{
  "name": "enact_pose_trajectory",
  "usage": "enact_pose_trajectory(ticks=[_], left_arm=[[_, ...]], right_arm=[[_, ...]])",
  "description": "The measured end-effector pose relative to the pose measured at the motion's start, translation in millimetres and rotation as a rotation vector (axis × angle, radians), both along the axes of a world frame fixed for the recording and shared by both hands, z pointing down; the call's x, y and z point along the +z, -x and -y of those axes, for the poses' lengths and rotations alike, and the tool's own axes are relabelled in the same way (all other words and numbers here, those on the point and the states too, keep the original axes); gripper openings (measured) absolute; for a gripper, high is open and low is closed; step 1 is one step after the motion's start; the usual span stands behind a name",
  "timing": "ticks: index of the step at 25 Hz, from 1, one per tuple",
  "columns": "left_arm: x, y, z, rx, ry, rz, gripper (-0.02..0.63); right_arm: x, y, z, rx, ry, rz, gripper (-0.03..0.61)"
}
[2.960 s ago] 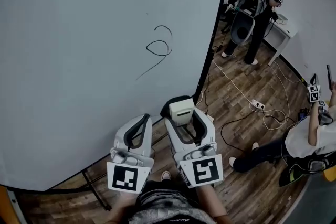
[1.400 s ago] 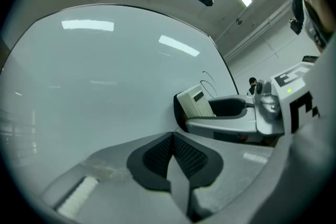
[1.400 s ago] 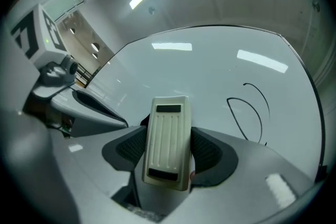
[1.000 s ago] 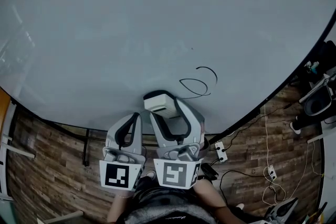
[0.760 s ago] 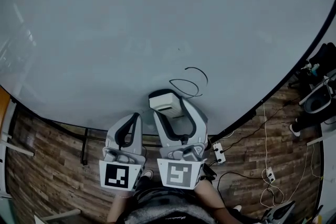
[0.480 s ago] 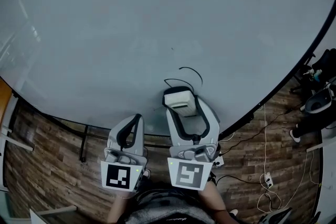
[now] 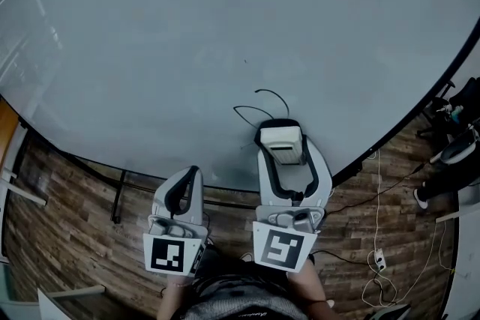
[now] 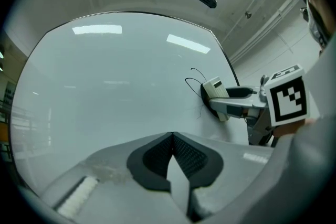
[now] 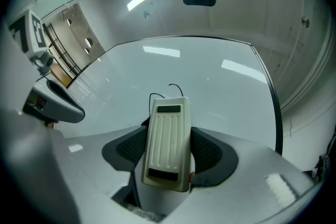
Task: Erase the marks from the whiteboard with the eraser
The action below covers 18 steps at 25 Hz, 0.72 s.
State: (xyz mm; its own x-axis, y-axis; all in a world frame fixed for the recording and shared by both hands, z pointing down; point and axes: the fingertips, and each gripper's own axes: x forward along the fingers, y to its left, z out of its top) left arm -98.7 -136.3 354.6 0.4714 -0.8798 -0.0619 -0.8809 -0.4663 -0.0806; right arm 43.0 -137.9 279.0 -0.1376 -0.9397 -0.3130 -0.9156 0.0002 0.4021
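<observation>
The fingers (image 9: 127,150) of your right gripper (image 9: 168,140) pinch the eraser (image 9: 168,118) by its long sides, one pad on each flank, ribbed back toward the camera. Its far end points at the whiteboard (image 7: 187,34) and sits low on the board. Just past that far end are the marks (image 7: 261,106): two thin black curved lines, their tops showing above the eraser's edge. The fingers (image 8: 152,159) of your left gripper (image 8: 172,136) are pressed together with nothing between them. They sit to the left of the right fingers and farther back from the board, over the wooden floor (image 7: 67,213). The board's dark lower edge runs just ahead of their tips. Right of the right fingers, cables (image 7: 375,255) trail across the floor.
</observation>
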Motion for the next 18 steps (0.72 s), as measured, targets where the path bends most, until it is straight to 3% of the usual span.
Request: enact_pose_trajectory(ticks=[5, 18], left_arm=[[0.9, 14.6, 2.6, 0.024, 0.003, -0.002, 0.002], [8.9, 62.8, 11.2, 0.111, 0.007, 0.013, 0.002]], right_arm=[[0.5, 16.2, 2.7, 0.048, 0.001, -0.039, 0.267], [13.5, 107.7, 22.3, 0.013, 0.008, -0.105, 0.265]])
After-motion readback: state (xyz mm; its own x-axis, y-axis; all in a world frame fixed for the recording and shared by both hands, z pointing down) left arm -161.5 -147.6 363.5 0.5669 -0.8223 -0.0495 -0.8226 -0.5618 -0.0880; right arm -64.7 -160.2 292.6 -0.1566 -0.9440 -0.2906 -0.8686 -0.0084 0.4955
